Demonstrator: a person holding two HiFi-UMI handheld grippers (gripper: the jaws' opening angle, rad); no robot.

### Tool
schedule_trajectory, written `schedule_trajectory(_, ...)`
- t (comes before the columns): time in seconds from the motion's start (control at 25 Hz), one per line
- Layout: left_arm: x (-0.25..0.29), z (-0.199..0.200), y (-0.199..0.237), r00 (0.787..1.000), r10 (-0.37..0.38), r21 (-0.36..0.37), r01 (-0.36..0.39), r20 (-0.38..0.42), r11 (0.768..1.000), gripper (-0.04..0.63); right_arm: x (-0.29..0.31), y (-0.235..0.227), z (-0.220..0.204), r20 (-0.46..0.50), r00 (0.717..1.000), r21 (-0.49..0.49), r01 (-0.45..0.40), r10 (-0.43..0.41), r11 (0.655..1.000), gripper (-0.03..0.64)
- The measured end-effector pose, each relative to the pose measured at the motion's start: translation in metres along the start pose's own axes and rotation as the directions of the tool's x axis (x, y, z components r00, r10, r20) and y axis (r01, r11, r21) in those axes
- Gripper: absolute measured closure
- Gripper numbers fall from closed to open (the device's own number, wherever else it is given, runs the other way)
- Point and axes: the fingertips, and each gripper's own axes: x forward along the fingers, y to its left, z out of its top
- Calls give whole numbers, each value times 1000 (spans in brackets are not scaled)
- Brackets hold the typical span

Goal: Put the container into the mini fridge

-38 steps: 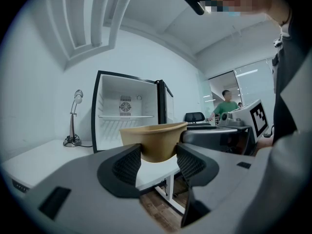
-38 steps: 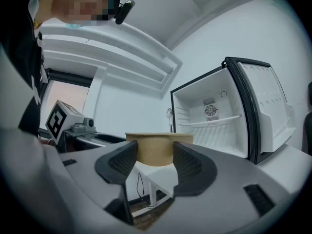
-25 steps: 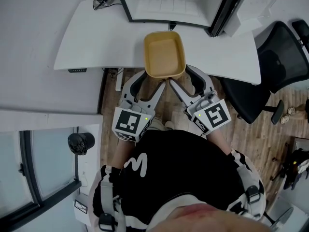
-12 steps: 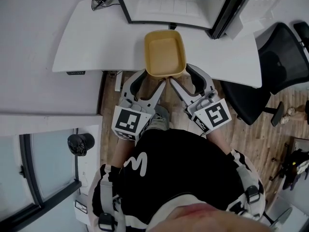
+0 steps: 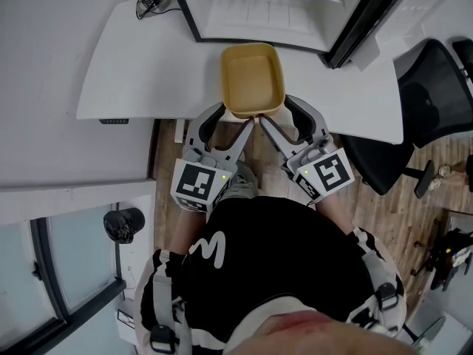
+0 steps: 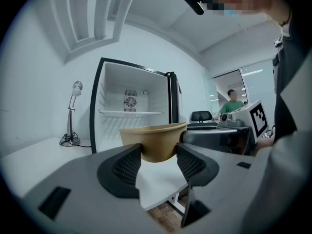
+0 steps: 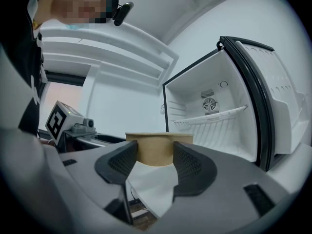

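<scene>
— What does the head view show?
— A tan container at the white table's front edge, before the open mini fridge.
— And the left gripper view?
— The left gripper is clamped on the container's near end.
— The right gripper view?
— The right gripper is clamped there too.

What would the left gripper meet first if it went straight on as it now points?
Likely the open mini fridge, around its wire shelf, beyond the container its jaws hold; depth is unclear.
</scene>
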Motion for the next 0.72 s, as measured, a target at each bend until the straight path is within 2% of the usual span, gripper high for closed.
schedule_trajectory(0.72, 51, -6, 64, 999, -25, -17, 25, -24, 1000, 360, 69, -43, -12, -31, 999, 16, 21, -20, 1000, 379)
